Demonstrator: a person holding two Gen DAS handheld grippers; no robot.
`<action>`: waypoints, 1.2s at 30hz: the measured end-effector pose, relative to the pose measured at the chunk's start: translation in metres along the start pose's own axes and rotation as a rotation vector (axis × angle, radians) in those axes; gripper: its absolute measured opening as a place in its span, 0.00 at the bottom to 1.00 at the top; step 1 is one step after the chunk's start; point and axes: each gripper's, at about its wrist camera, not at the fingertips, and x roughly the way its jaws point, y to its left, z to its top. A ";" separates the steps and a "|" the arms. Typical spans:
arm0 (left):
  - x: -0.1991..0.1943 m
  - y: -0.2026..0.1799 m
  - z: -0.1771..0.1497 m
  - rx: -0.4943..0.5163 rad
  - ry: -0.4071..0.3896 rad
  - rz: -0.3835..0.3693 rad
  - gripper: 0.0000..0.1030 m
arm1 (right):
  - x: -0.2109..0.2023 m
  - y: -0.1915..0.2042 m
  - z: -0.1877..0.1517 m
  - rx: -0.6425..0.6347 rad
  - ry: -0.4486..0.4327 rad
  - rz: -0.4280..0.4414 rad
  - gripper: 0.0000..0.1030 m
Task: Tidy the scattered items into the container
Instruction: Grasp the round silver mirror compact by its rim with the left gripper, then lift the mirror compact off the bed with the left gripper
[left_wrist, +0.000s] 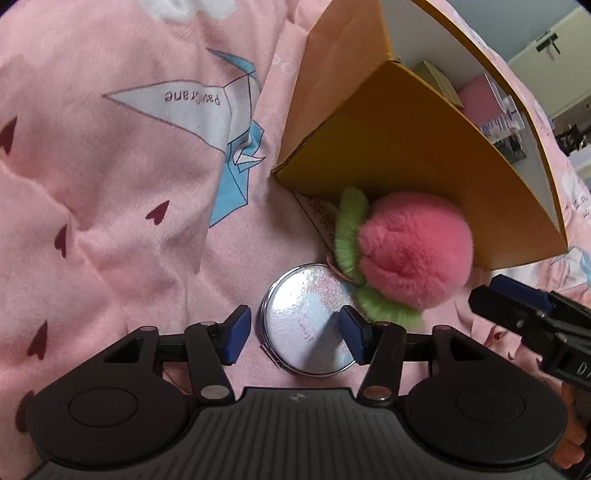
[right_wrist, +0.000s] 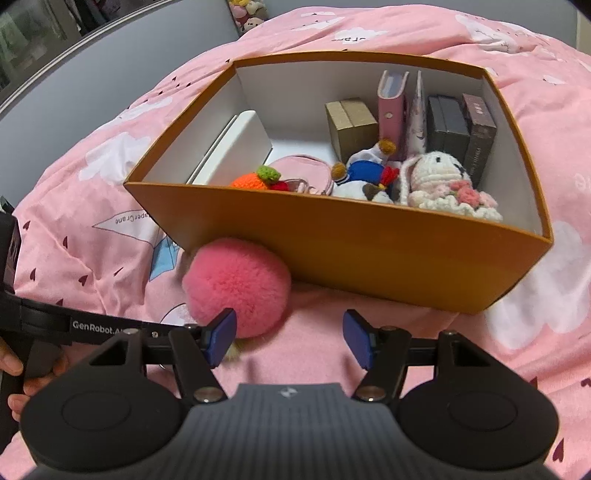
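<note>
Spread wide, the left gripper (left_wrist: 294, 336) straddles a round compact mirror (left_wrist: 308, 320) lying flat on the pink quilt (left_wrist: 110, 147); just right, a pink peach plush (left_wrist: 413, 251) leans on the orange box (right_wrist: 332, 251). Right gripper (right_wrist: 290, 338) hovers open. Mirror's thin rim likely demands a low, level pinch.

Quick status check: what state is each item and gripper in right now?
left gripper: open, fingers either side of the mirror
right gripper: open, holding nothing
compact mirror: closed, flat on the blanket
pink pompom: outside, against the box wall
orange box: open, partly filled
</note>
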 end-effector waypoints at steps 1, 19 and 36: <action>0.001 0.001 0.000 -0.004 0.002 -0.007 0.66 | 0.001 0.001 0.000 -0.005 0.003 0.003 0.65; 0.012 0.012 -0.006 -0.057 0.007 -0.082 0.71 | 0.006 0.005 0.000 -0.020 0.017 0.004 0.65; -0.031 -0.001 -0.040 0.072 -0.099 -0.185 0.30 | 0.021 -0.008 -0.009 0.037 0.116 0.028 0.53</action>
